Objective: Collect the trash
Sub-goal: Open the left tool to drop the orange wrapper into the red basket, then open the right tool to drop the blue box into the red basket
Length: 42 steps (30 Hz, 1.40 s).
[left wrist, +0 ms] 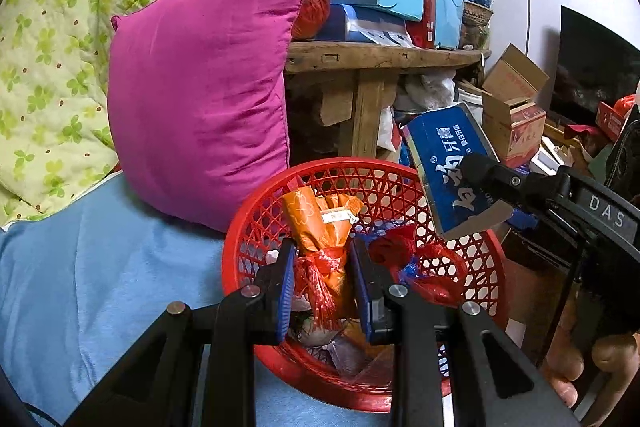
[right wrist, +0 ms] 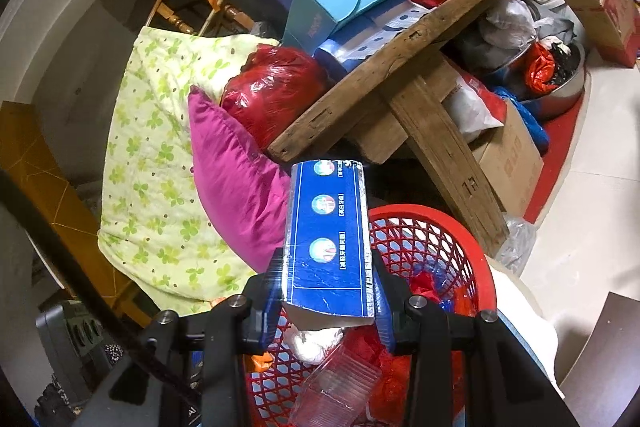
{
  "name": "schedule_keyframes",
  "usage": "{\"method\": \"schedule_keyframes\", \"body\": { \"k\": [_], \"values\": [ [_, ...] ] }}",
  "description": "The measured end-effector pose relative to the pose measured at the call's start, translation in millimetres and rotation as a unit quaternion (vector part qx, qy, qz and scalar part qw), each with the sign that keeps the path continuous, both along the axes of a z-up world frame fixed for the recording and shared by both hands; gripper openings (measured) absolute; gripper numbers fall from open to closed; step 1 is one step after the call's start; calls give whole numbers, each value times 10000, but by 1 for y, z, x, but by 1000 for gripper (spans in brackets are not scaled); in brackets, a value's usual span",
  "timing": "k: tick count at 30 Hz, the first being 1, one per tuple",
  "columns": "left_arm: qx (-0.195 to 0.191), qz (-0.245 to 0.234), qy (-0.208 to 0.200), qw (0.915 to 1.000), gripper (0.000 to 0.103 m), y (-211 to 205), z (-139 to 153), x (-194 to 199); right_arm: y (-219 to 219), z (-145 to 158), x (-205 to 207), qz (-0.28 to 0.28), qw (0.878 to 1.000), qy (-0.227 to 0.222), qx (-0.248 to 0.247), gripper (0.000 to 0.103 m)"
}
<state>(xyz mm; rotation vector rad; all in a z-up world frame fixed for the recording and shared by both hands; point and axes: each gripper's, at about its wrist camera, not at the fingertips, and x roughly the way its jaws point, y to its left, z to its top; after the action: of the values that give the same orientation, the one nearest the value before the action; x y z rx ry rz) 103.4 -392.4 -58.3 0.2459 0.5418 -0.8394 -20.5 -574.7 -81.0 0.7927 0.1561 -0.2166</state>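
In the left wrist view, my left gripper (left wrist: pixel 322 255) is shut on an orange wrapped packet (left wrist: pixel 320 223) tied with red plastic. It holds the packet inside the red mesh basket (left wrist: pixel 240 239), among red and blue plastic scraps. My right gripper (left wrist: pixel 480 179) comes in from the right, shut on a blue toothpaste box (left wrist: pixel 448 155) over the basket's far right rim. In the right wrist view, the right gripper (right wrist: pixel 328 283) clamps that blue box (right wrist: pixel 328 219) by its sides. The box points away from the camera above the basket (right wrist: pixel 460 227), which holds crumpled white paper and clear plastic.
The basket rests on a blue sheet (left wrist: pixel 100 267) beside a magenta pillow (left wrist: pixel 200 99) and a green floral quilt (left wrist: pixel 52 47). Behind it stands a wooden bench (left wrist: pixel 380 57) piled with boxes. Cardboard boxes (left wrist: pixel 512 107) and bags crowd the floor to the right. A hand (left wrist: pixel 576 367) holds the right gripper.
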Motion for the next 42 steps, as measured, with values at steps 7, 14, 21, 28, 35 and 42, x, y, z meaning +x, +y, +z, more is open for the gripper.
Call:
{"method": "schedule_keyframes", "body": {
  "k": [7,14,21,28,35,42],
  "values": [
    [-59,-22,-17,10000,35,4,0,-1,5,2,2,21,10000,-17,-35,42],
    [-146,-6,-155,9998,51,11,4,-5,9,3,8,78,10000,-17,-33,42],
    [-111,192,-277,9994,61,21,4,-4,15,4,13,133,9998,43,-106,42],
    [-90,343,-136,9993,65,31,0,2,19,6,18,148,9994,130,-273,42],
    [-143,459,93,9988,67,48,-9,10,18,5,19,142,9994,167,-272,42],
    [-150,651,173,9976,67,66,-20,9,18,5,18,139,9994,190,-268,42]
  ]
}}
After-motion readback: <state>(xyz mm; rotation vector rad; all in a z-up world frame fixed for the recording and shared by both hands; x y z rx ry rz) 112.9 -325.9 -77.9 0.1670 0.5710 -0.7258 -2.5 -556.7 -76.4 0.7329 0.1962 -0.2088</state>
